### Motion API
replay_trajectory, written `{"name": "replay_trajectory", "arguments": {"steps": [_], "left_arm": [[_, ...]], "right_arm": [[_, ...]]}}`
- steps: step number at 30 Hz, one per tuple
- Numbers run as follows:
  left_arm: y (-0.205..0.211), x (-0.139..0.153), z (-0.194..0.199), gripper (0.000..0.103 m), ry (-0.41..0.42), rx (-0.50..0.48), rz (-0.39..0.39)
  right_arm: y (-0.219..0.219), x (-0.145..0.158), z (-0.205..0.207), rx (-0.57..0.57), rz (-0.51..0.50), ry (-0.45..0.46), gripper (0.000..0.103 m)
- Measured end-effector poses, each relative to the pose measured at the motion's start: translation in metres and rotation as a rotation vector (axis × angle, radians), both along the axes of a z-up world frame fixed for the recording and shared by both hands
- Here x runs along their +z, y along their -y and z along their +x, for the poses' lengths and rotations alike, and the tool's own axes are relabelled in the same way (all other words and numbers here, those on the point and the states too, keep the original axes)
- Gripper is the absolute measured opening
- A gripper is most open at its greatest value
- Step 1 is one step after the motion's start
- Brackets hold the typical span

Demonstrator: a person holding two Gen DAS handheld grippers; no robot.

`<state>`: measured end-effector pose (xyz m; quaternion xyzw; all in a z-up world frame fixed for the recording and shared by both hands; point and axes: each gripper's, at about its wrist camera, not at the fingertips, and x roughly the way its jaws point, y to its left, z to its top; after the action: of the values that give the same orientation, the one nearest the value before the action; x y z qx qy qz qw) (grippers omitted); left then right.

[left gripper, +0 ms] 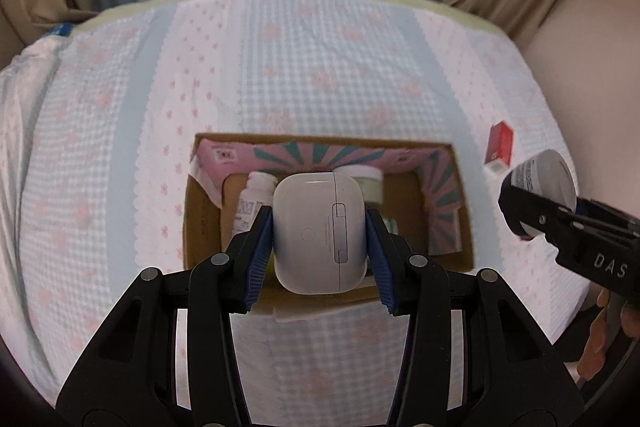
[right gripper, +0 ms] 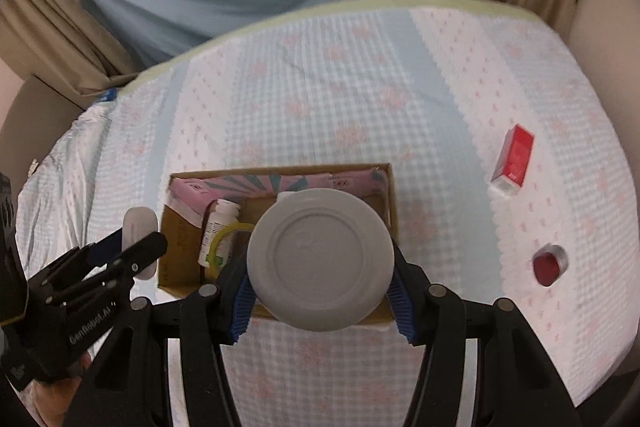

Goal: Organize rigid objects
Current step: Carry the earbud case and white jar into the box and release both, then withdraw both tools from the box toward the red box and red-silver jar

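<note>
My left gripper (left gripper: 319,227) is shut on a white earbuds case (left gripper: 320,231) and holds it above an open cardboard box (left gripper: 200,223). The box holds a white pill bottle (left gripper: 250,205) and a white-lidded jar (left gripper: 366,183). My right gripper (right gripper: 320,267) is shut on a round grey-lidded jar (right gripper: 320,259) over the same box (right gripper: 176,267), which shows the pill bottle (right gripper: 219,227) and a yellow ring (right gripper: 230,231). The right gripper with its jar (left gripper: 544,183) shows at the right in the left wrist view. The left gripper (right gripper: 138,243) shows at the box's left in the right wrist view.
The box sits on a bed with a pale blue and pink quilt (right gripper: 360,87). A red and white carton (right gripper: 514,159) and a small red-topped tin (right gripper: 550,265) lie on the quilt to the right. The carton also shows in the left wrist view (left gripper: 500,147). Curtains hang behind.
</note>
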<state>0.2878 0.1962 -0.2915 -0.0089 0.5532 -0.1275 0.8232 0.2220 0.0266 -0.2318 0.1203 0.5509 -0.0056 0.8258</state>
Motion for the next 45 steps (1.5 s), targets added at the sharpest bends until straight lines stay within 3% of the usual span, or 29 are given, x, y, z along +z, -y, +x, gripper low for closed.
{"name": "replay_trajectory", "arguments": {"steps": [14,21,26,27,28,29,31,37,45], "left_arm": [[0.026,-0.114,0.042,0.041,-0.162,-0.125,0.101],[0.039,-0.121,0.045,0.041,-0.130,-0.203,0.154],[0.039,-0.120,0.047,0.042,-0.126,-0.208,0.136],[0.037,-0.119,0.047,0.046,-0.134,-0.205,0.125],[0.035,-0.118,0.048,0.071,-0.143,-0.202,0.111],[0.033,-0.116,0.048,0.102,-0.148,-0.196,0.094],[0.029,-0.112,0.046,0.103,-0.129,-0.187,0.076],[0.024,-0.109,0.040,0.103,-0.124,-0.171,0.093],[0.017,-0.080,0.024,0.103,-0.089,-0.128,0.103]], "right_arm": [[0.001,-0.105,0.071,0.017,-0.034,-0.165,0.053],[-0.001,-0.124,0.079,0.031,-0.025,-0.188,0.053],[-0.001,-0.125,0.082,0.036,-0.012,-0.192,0.053],[0.000,-0.126,0.082,0.034,0.009,-0.203,0.053],[0.001,-0.126,0.082,0.031,0.026,-0.205,0.059],[0.002,-0.123,0.082,0.029,0.035,-0.190,0.078],[0.002,-0.114,0.079,0.040,0.049,-0.147,0.103],[0.000,-0.103,0.072,0.054,0.048,-0.108,0.103],[0.004,-0.083,0.058,0.061,0.041,-0.075,0.103]]}}
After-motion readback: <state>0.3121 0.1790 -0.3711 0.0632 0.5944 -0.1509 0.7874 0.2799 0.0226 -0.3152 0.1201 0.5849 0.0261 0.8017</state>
